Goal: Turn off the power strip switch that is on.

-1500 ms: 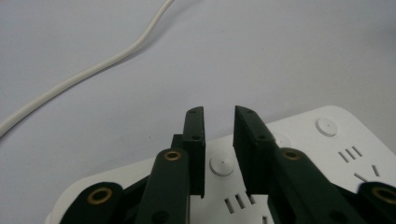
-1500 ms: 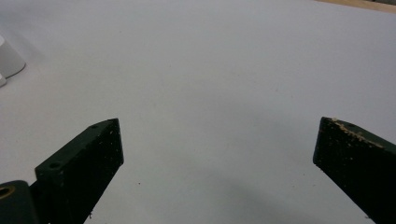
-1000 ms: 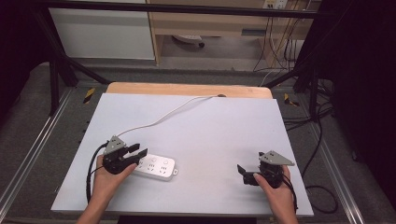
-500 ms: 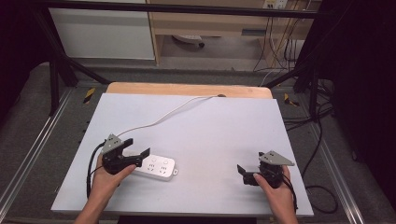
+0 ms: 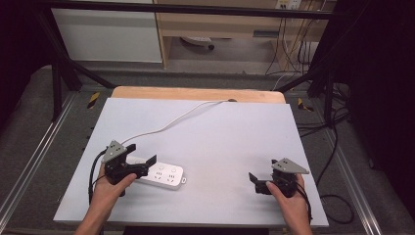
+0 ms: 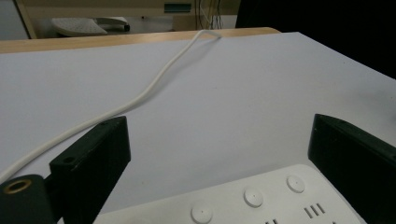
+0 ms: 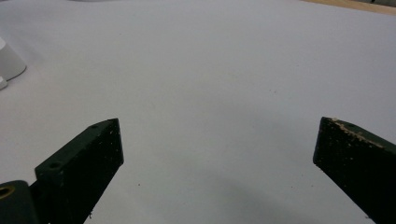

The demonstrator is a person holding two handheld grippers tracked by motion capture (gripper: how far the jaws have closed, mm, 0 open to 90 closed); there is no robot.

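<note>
Here the left gripper [image 5: 147, 165] has just been opening, its jaws spread about the near end of the white power strip [image 5: 164, 174], pads clear; the right gripper [image 5: 259, 182] rests spread, well apart; beyond, the cord [image 5: 169, 125] runs to the table [image 5: 235, 132] edge; release seems done; next likely a fresh grip.

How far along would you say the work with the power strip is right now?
Done: the white power strip lies flat on the table, its cord trailing to the far edge. In hand: the left gripper straddles its end, jaws just opened, not pressing. Left: any further handling; the right gripper waits open, apart.
</note>
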